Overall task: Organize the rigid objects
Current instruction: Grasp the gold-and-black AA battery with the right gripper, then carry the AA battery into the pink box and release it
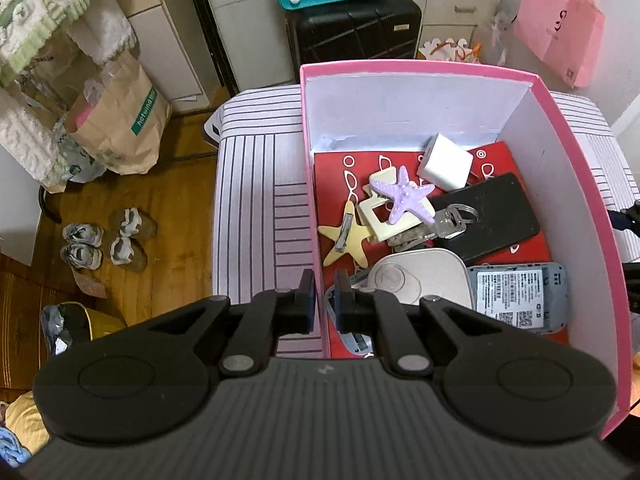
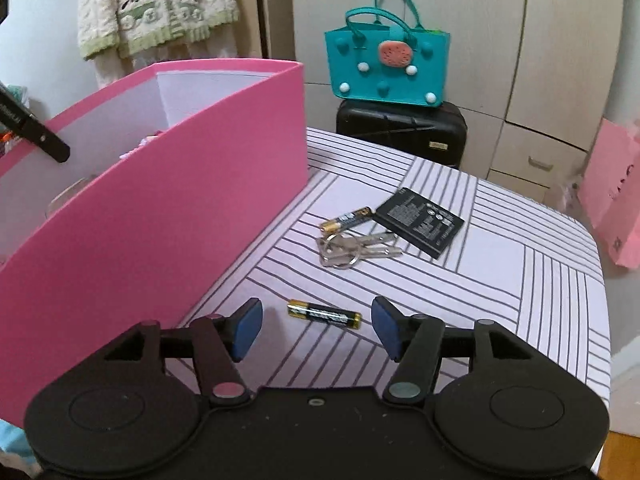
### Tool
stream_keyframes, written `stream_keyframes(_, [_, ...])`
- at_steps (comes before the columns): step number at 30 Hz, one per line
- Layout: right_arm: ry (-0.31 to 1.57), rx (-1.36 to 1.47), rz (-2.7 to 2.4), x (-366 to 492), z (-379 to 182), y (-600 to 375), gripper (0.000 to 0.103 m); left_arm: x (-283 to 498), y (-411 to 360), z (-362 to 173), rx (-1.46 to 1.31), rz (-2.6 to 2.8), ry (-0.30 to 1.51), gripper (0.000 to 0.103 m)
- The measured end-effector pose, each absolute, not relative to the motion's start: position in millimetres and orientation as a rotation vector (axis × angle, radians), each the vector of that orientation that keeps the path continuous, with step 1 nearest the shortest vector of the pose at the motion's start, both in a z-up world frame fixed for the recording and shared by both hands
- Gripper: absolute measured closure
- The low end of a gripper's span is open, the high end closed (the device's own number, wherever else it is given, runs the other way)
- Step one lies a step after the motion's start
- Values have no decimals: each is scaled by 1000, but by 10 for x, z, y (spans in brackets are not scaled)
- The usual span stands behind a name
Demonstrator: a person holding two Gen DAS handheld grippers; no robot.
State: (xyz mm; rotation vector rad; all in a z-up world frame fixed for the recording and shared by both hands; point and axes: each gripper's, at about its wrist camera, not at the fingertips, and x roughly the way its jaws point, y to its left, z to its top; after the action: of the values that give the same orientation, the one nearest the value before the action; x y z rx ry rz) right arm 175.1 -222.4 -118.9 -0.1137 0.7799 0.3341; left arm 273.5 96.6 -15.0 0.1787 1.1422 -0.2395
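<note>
Left gripper (image 1: 324, 292) nearly closed astride near wall of pink box (image 1: 310, 184), wall between fingers, right gripper (image 2: 316, 328) wide open, empty, low over striped table (image 2: 500, 280), AA battery (image 2: 324, 314) between fingertips, keys (image 2: 354, 249), second battery (image 2: 347, 218), flat phone battery (image 2: 419, 222) beyond.

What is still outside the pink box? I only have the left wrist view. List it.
Observer: A near battery, a far battery, a key ring and a flat black battery pack, all on the striped cloth.
Operator: Report the right claw.
Observer: The right claw is open, with the near battery lying crosswise between its fingers, untouched.
Operator: Place the other three.
Observer: They cluster farther off, the key ring nearest the claw.
</note>
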Motion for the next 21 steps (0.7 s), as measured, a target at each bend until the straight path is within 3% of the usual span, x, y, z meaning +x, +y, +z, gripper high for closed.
stream_keyframes(3, [813, -92, 308, 1825, -1216, -2210, 37, 2753, 964, -119, 184, -244, 1135, 96])
stream_keyframes(4, [825, -92, 282, 1856, -1238, -2206, 43, 2762, 968, -111, 181, -246, 1134, 96])
stream_keyframes(5, [827, -95, 268, 1867, -1254, -2203, 56, 2775, 971, -109, 179, -248, 1134, 96])
stream_keyframes(13, [803, -134, 302, 1866, -1106, -2212, 55, 2826, 983, -117, 176, -261, 1130, 96])
stream_keyframes(21, [664, -115, 417, 1852, -285, -2134, 55, 2857, 1029, -117, 158, -283, 1139, 96])
